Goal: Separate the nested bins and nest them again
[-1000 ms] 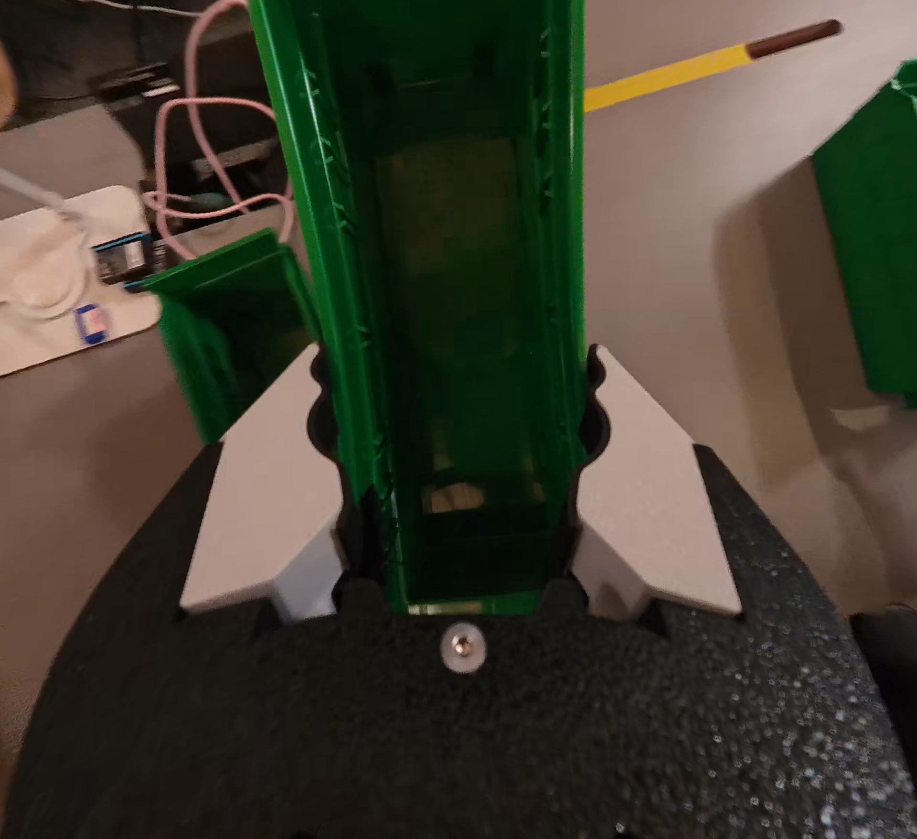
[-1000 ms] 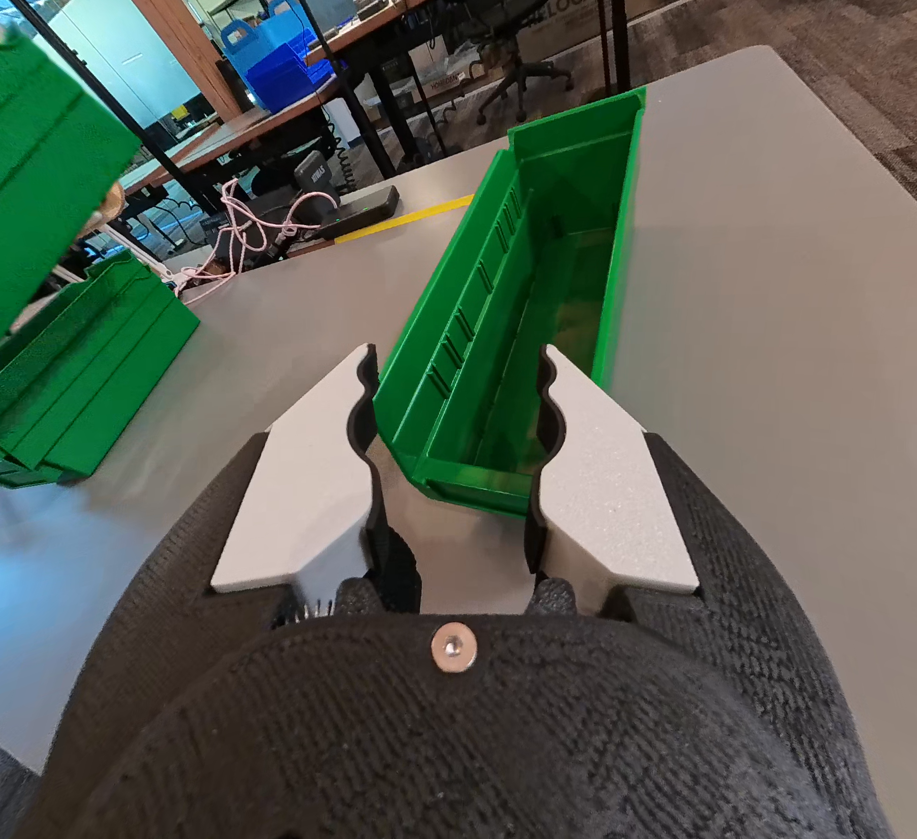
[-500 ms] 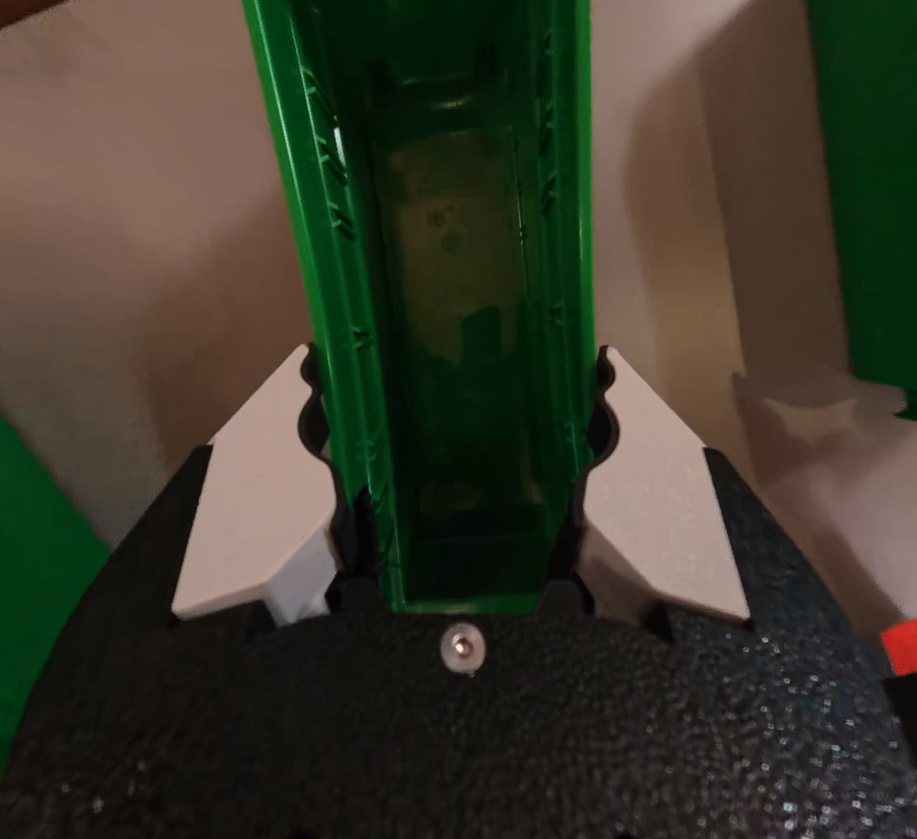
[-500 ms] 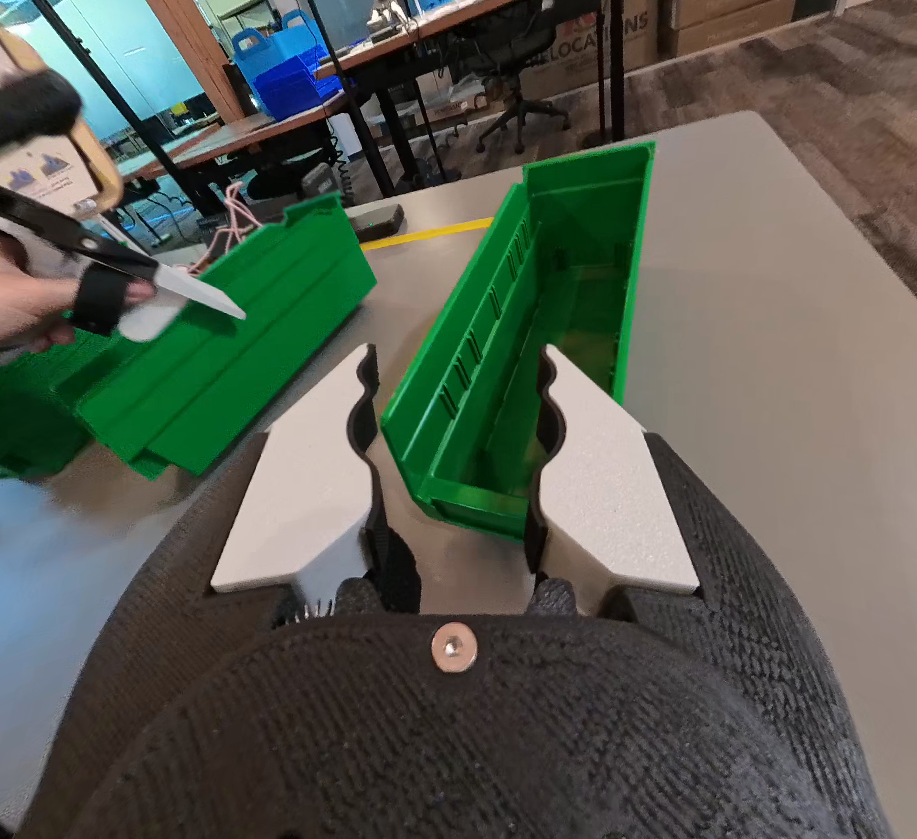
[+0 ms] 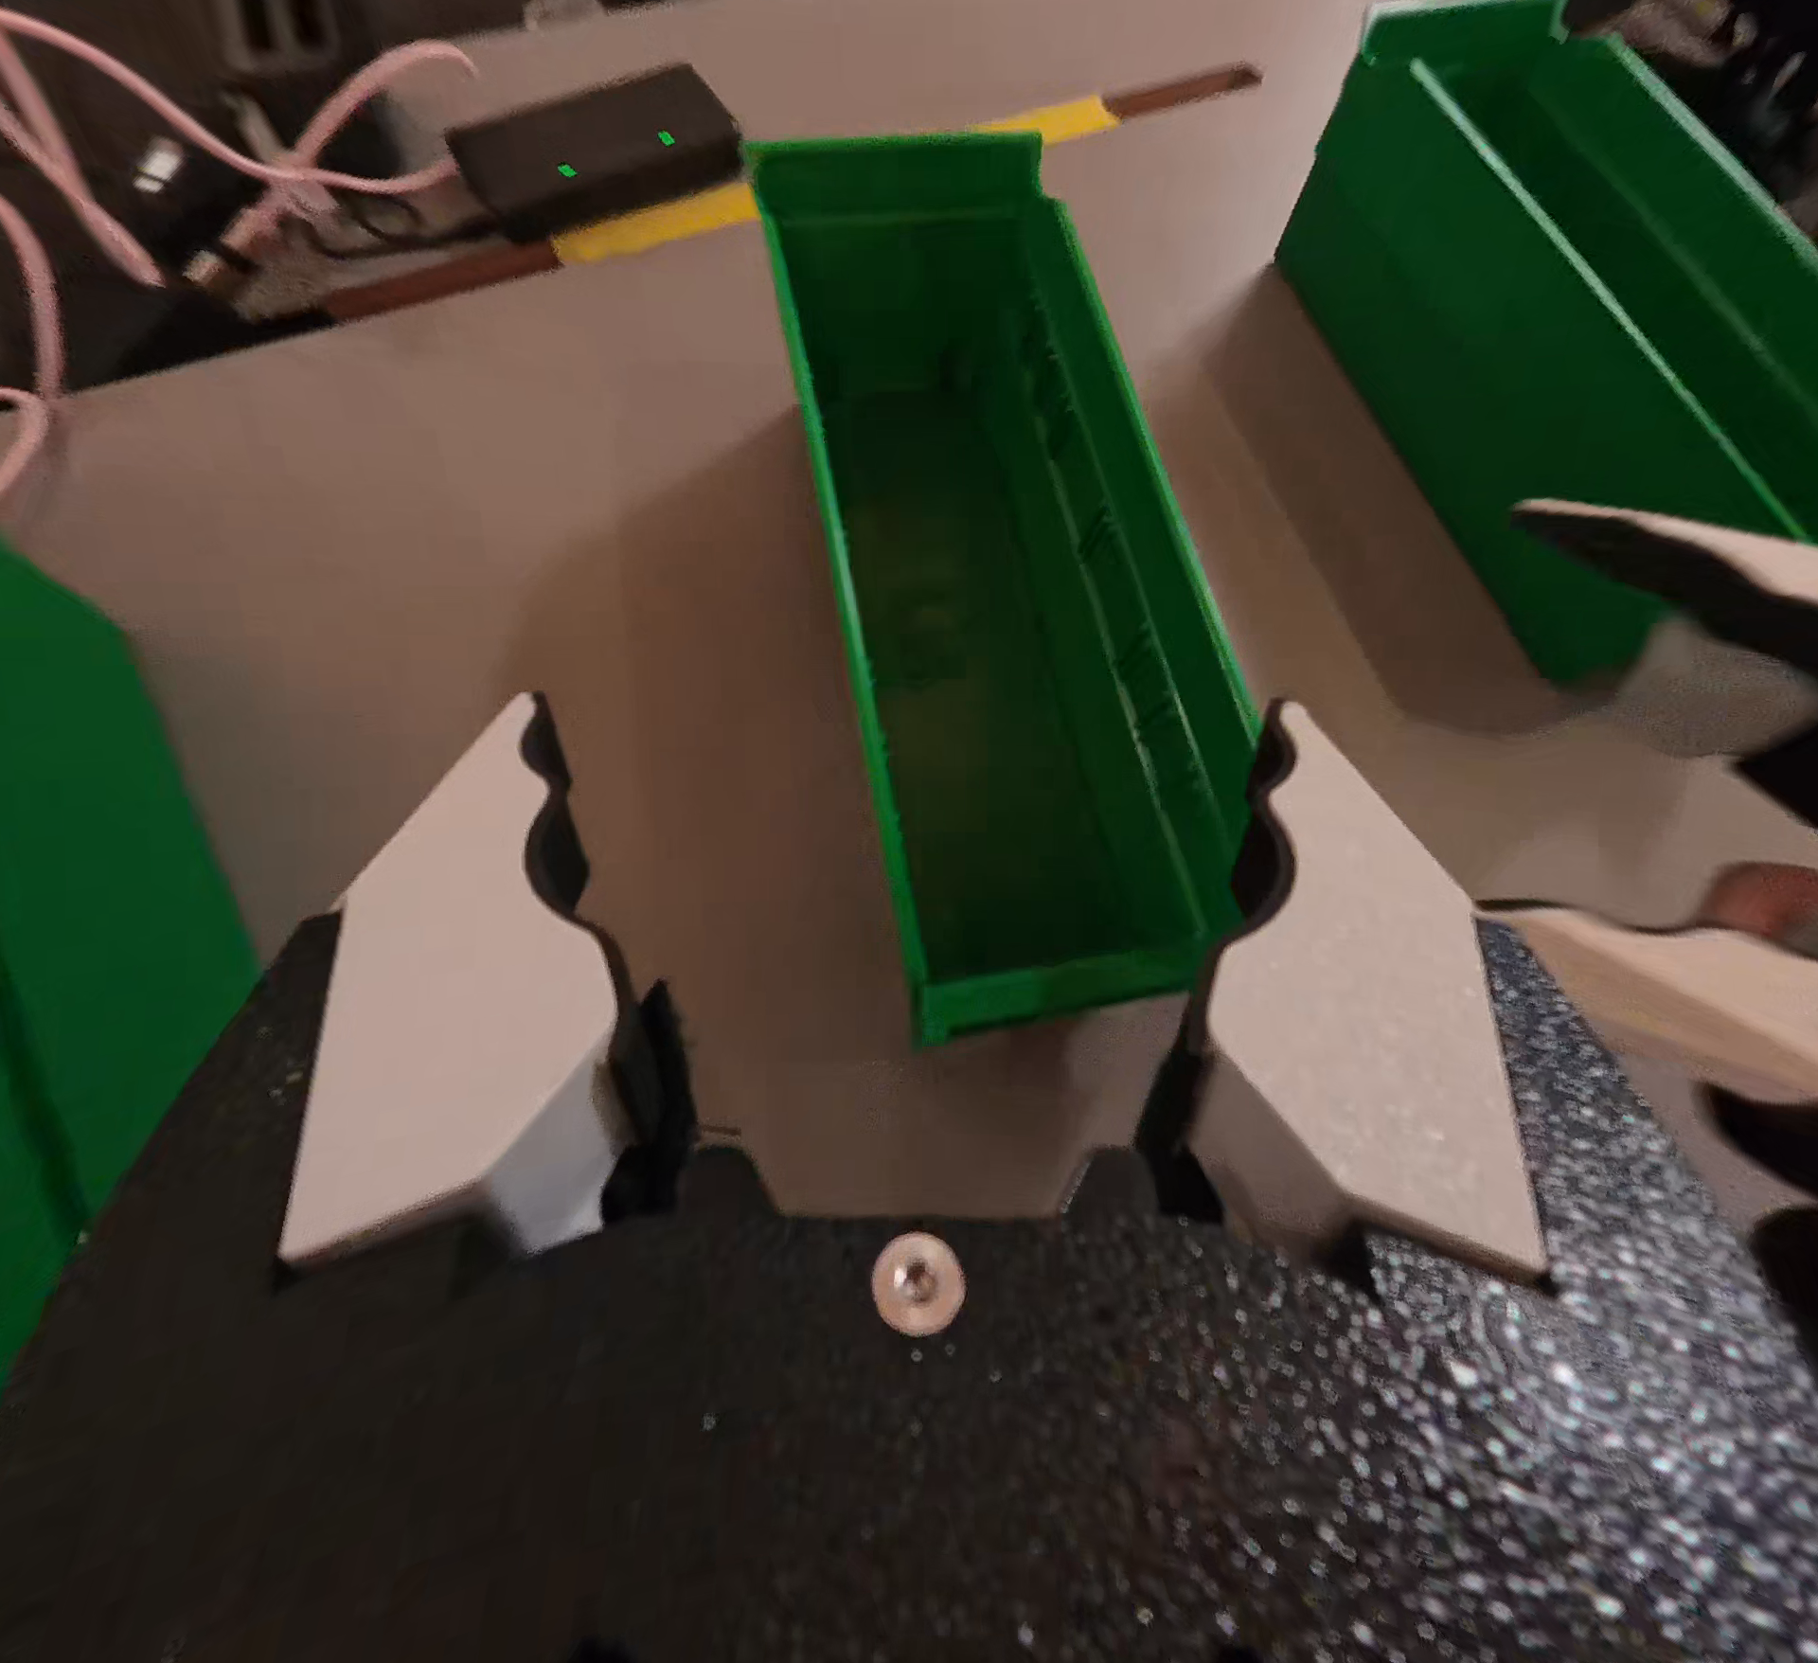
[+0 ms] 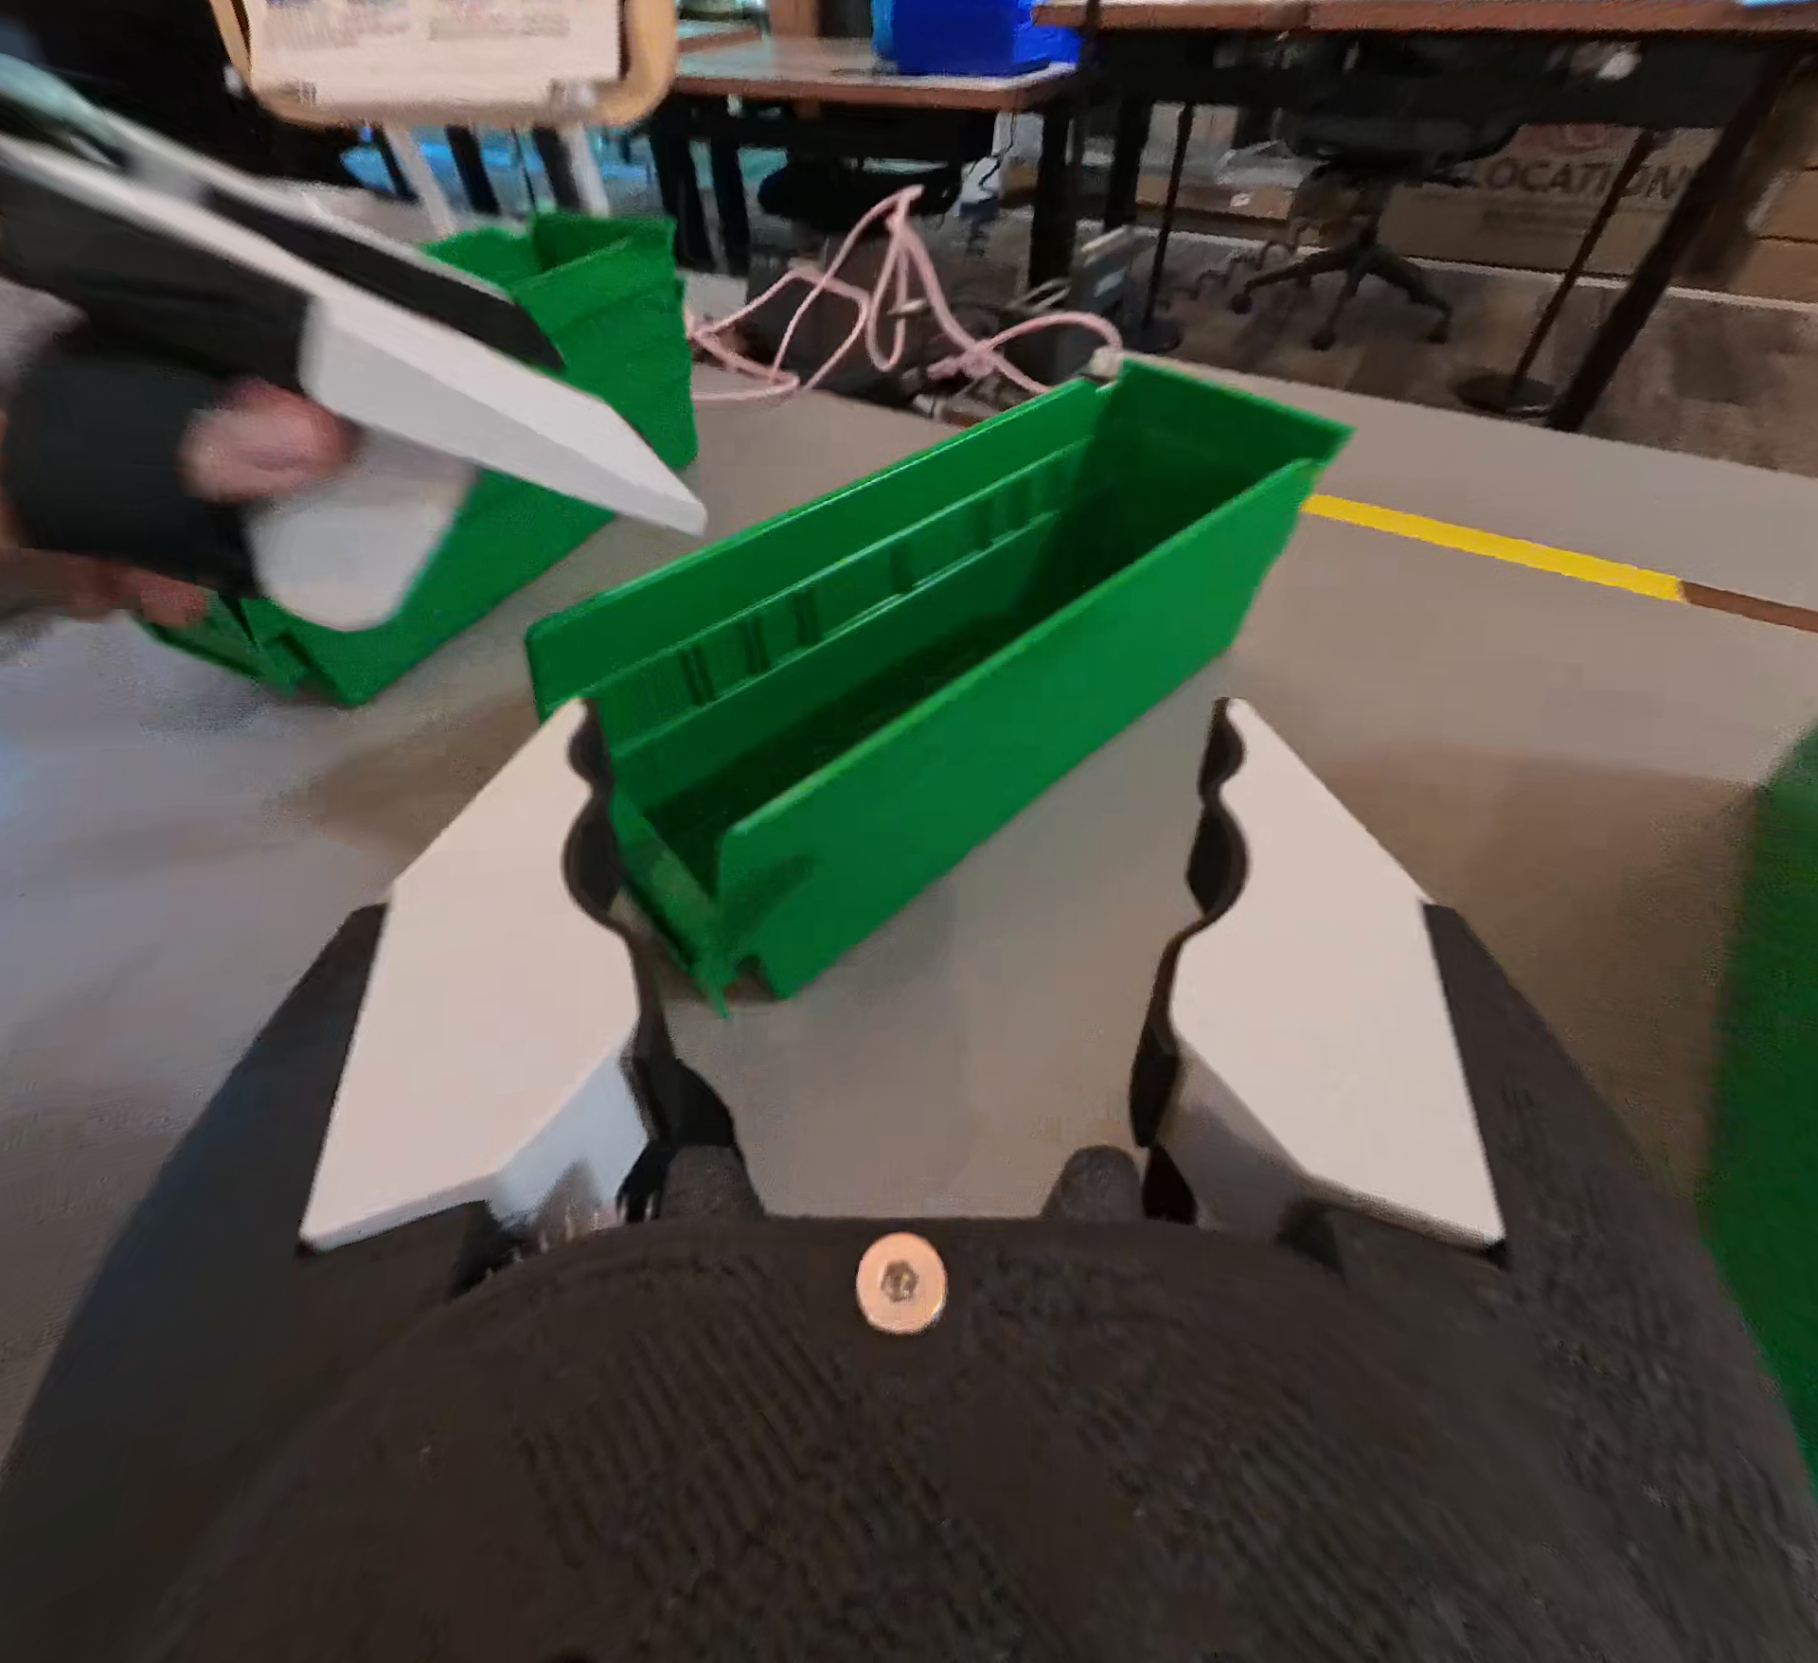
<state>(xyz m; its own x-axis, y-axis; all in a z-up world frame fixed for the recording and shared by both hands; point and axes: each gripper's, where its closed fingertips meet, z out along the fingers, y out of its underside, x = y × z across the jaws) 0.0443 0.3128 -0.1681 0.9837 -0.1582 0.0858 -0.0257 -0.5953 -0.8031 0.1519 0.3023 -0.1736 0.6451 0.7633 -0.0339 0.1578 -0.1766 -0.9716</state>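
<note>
Both the left gripper (image 5: 900,838) and the right gripper (image 6: 900,838) are spread wide and hold nothing. A long green bin (image 5: 1003,592) rests on the desk (image 5: 492,533) just beyond them, with another bin (image 5: 1574,317) to its right and a nested stack (image 6: 590,317) far left.

We see a grey table (image 5: 393,533) bearing a green bin (image 5: 994,592) ahead of our left gripper (image 5: 905,868), more bins either side, yellow tape (image 5: 649,233) beyond.
</note>
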